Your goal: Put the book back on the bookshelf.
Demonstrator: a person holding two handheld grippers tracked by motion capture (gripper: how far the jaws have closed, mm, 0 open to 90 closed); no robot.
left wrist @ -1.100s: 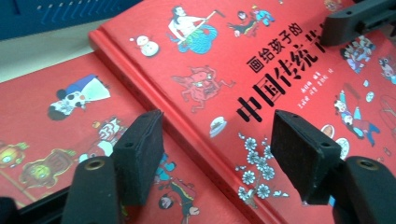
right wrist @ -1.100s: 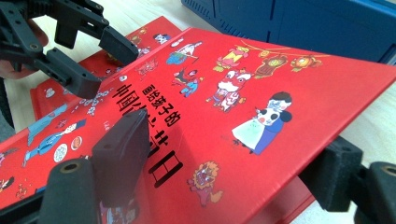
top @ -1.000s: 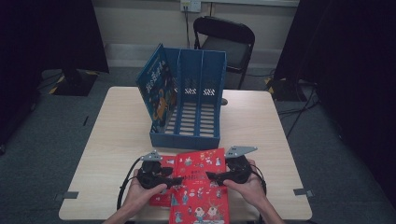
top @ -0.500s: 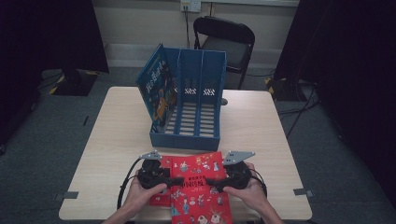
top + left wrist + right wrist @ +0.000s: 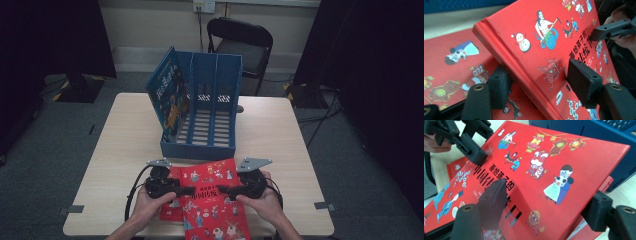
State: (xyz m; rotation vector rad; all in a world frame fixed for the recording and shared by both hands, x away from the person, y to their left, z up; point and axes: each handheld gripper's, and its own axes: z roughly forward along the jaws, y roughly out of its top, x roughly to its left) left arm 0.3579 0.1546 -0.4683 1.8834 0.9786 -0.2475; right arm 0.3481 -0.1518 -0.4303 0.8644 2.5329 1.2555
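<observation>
A red picture book [image 5: 215, 200] is held tilted over the table's near edge, above a second red book [image 5: 170, 212] that lies flat. My left gripper [image 5: 192, 190] is shut on its spine edge, and my right gripper [image 5: 220, 189] is shut on the opposite edge. In the left gripper view the left gripper [image 5: 541, 85] has one pad under the spine and one on the red picture book's [image 5: 544, 50] cover. The right gripper [image 5: 546, 205] clamps the red picture book [image 5: 564, 170] the same way. The flat book [image 5: 449, 65] shows below.
A blue file rack [image 5: 200, 149] with three slots stands mid-table just beyond the books, with a blue book [image 5: 167, 95] leaning in its left slot. Bare tabletop [image 5: 125, 130] lies to both sides. A black chair [image 5: 245, 45] stands behind the table.
The held red book has tilted and swung slightly, its near end coming toward the person. Both hands stayed almost in place, still clamped on it.
</observation>
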